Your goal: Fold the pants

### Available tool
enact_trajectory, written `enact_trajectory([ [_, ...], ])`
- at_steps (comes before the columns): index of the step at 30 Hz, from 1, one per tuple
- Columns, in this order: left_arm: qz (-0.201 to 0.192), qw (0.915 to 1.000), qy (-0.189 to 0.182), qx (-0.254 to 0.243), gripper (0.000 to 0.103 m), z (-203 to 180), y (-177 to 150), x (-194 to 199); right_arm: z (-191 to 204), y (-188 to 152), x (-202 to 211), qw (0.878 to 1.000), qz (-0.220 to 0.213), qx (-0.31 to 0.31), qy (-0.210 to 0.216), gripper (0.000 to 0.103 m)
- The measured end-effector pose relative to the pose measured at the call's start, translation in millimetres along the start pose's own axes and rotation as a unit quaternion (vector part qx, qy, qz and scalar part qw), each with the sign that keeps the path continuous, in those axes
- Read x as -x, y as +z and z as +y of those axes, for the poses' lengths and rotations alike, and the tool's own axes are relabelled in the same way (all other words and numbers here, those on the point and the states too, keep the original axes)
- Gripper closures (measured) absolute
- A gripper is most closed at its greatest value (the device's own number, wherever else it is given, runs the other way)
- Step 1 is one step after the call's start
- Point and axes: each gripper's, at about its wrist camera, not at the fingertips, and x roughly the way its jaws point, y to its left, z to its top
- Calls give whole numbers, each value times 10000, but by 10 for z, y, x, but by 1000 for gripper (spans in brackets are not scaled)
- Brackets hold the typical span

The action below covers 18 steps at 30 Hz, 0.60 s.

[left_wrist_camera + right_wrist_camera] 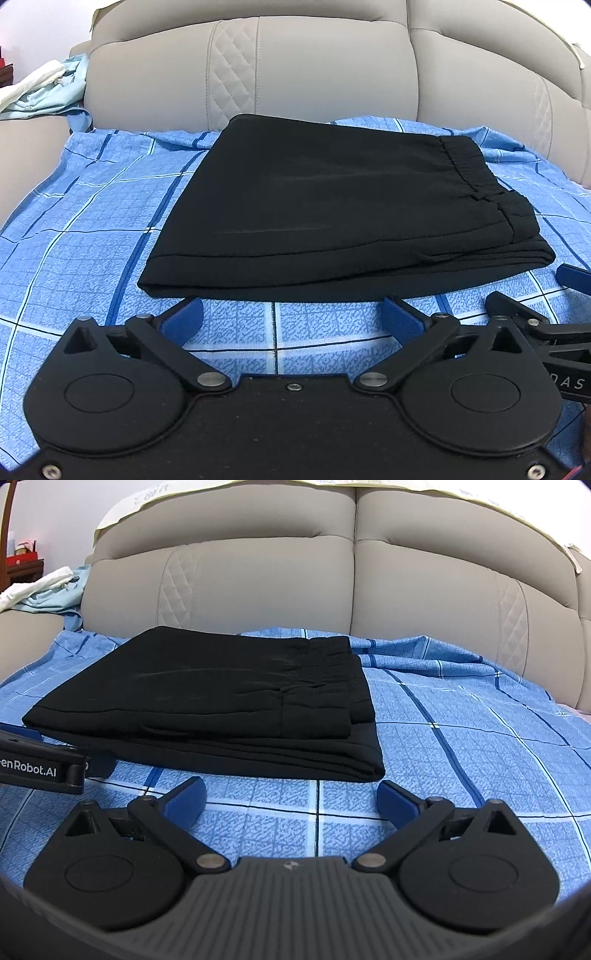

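Folded black fabric pants (295, 206) lying on blue checked bedsheet (92, 221); left tongs (293, 319) and right tongs (291, 797) both hovering spread, gripping nothing.

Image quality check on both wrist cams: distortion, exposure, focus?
Left wrist view: strong fisheye bowing of the headboard, dark vignette at the corners; black pants nearly featureless, folds barely readable; left tongs sharp. Right wrist view: same barrel distortion, the checked sheet curves; pants underexposed too; soft even light, no glare; right tongs in focus.
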Motion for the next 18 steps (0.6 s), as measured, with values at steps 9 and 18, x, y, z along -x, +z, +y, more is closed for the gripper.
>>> enact_trajectory([
  [9,21,10000,-18,-14,0,6,-2,-1,5,-22,7,10000,-65,9,-13,0],
  [18,14,10000,-15,-18,0,6,-2,-2,8,-28,7,10000,-72,13,-15,0],
])
